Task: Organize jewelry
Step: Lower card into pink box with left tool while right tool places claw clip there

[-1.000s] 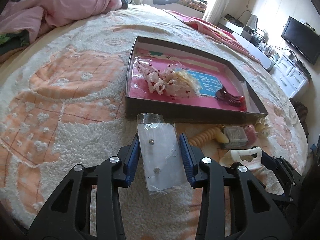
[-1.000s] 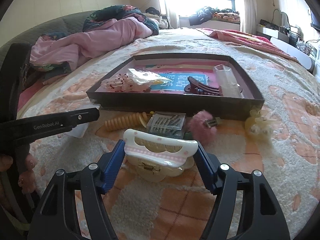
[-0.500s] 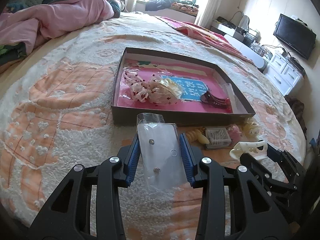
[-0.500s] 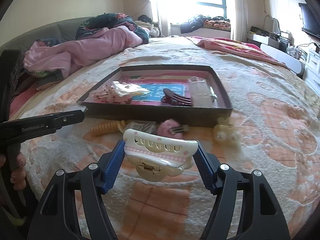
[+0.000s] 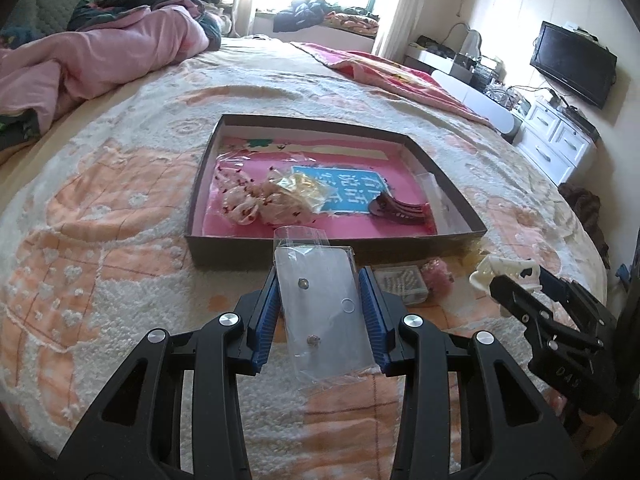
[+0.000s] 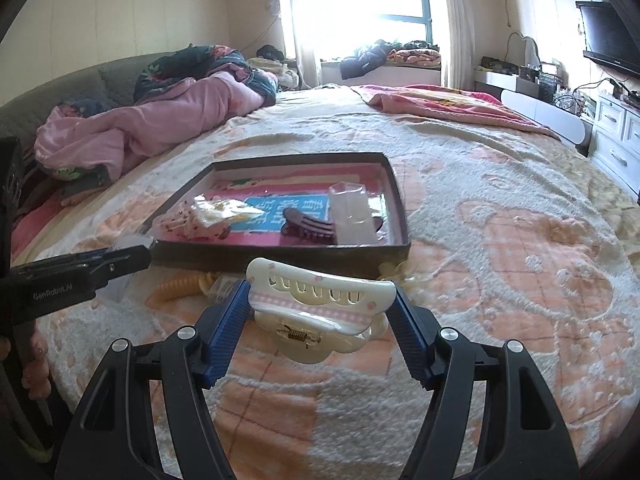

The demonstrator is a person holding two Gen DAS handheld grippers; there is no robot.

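Both tools (image 5: 320, 312) (image 6: 320, 320) raised, clip (image 6: 320, 304) clamped between

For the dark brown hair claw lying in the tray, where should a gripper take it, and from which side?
Grip the dark brown hair claw across its rounded hinge end, coming from above. It lies flat on the pink floor of the tray, its teeth pointing at the right wall, where a clear packet crowds it.

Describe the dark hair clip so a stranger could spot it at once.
Find the shallow dark tray on the bed. Inside it, on the pink lining at its right, beside the blue card, lies the hair clip. It alone is dark maroon and toothed; its neighbours are clear plastic bags.
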